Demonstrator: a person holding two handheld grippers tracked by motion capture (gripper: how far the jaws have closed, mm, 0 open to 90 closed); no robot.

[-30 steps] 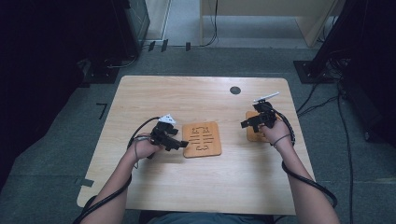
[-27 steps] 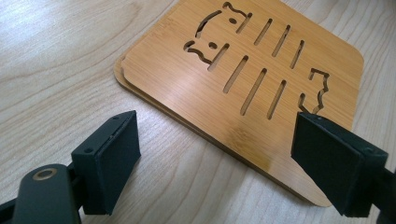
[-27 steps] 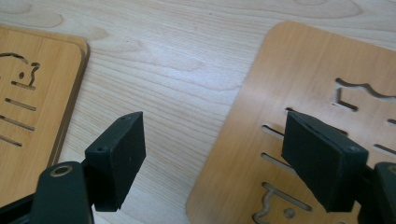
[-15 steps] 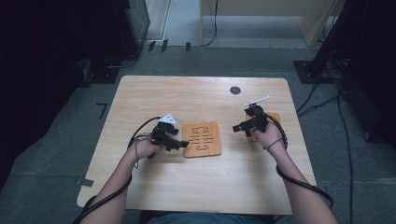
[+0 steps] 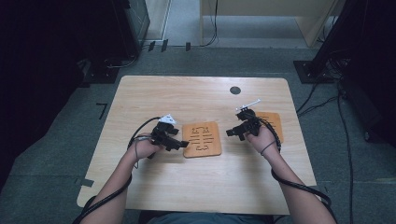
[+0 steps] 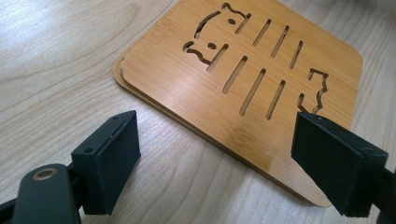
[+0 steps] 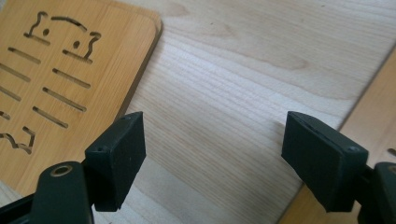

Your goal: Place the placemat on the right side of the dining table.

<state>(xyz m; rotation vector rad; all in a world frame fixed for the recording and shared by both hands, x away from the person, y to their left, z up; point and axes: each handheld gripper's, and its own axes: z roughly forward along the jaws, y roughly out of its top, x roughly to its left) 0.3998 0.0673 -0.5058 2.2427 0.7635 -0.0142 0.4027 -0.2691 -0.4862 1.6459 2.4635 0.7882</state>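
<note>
A square bamboo board (image 5: 201,139) with a cat-shaped cutout lies at the middle of the table; in the left gripper view (image 6: 243,79) a second board's edge shows under it. My left gripper (image 5: 181,145) rests at its left edge, jaws open, the board's near corner between them (image 6: 215,158) without contact. Another bamboo board (image 5: 275,120) lies to the right, partly under the person's right hand. My right gripper (image 5: 230,133) hovers over bare table between the two boards, open and empty (image 7: 215,154), with the middle board (image 7: 60,93) on its left and the right board (image 7: 373,116) at the frame's edge.
The light wooden table (image 5: 187,98) has a round black hole (image 5: 235,90) near its far edge. Cables trail from both grippers along the forearms. Dark equipment and cables stand on the floor beyond and beside the table.
My right gripper has moved left, off the right board and toward the middle board, jaws unchanged. The left gripper and both boards have stayed in place.
</note>
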